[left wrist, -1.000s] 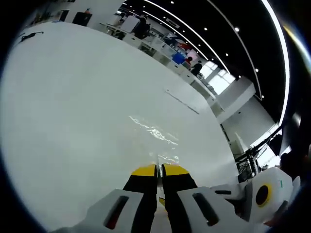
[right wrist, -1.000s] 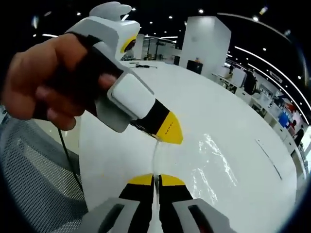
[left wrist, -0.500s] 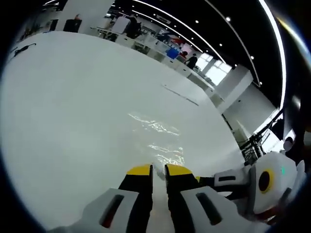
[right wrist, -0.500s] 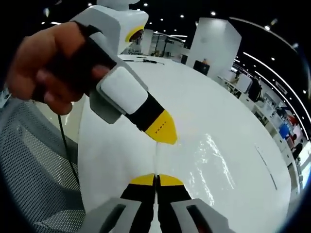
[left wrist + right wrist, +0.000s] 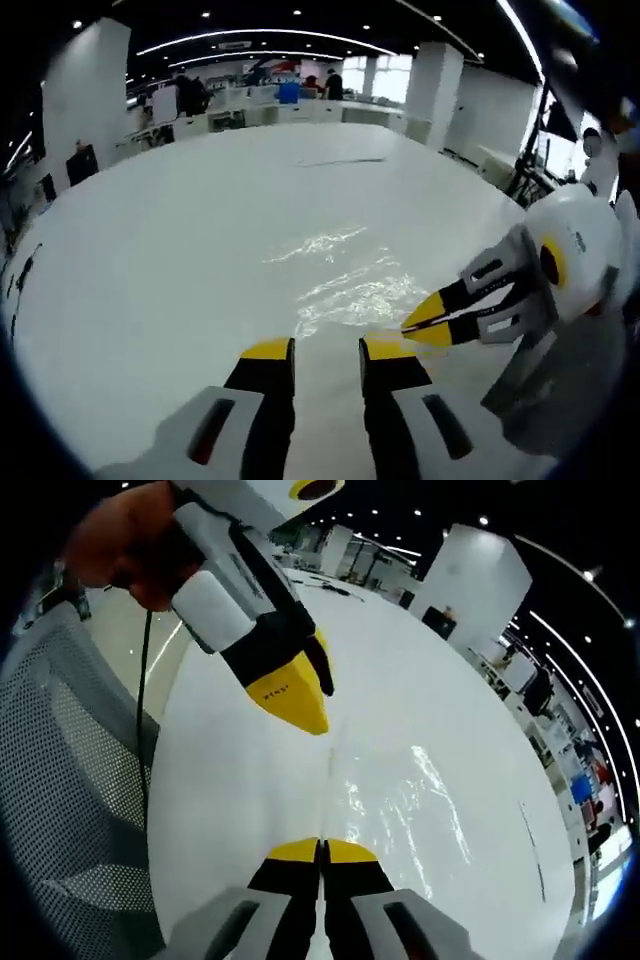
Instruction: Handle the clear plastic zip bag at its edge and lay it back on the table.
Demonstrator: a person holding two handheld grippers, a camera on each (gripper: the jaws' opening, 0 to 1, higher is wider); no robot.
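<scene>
Laying the clear plastic zip bag (image 5: 345, 285) back down is the step in hand, judging by how things sit. The bag is lying spread and glinting on the white bench (image 5: 150, 260), most of its film flat against the surface, with only its near edge being held up off the bench.

The right gripper (image 5: 321, 852) is pinching that near edge: its 2 yellow-tipped jaws are pressed together with no gap, and the thin seam of the bag (image 5: 400, 800) is running straight out from between them across the bench (image 5: 220, 780). In the left gripper view the right gripper (image 5: 440, 325) is reaching in from the right with its tips meeting at the bag's edge.

The left gripper (image 5: 327, 350) is standing with its jaws parted, a clear gap between the 2 yellow tips and nothing visible between them; the bag edge is lying just ahead of it. In the right gripper view the left gripper (image 5: 290, 695) is hanging just above the bag's edge, held in a person's hand (image 5: 125, 535), apparently not touching the film, though that is hard to be sure of with clear plastic.

Next, the move is calling for lowering the pinched edge until it is resting on the bench, then parting the right jaws so the film drops flat. Pulling away before letting go would likely drag or wrinkle the light bag.
</scene>
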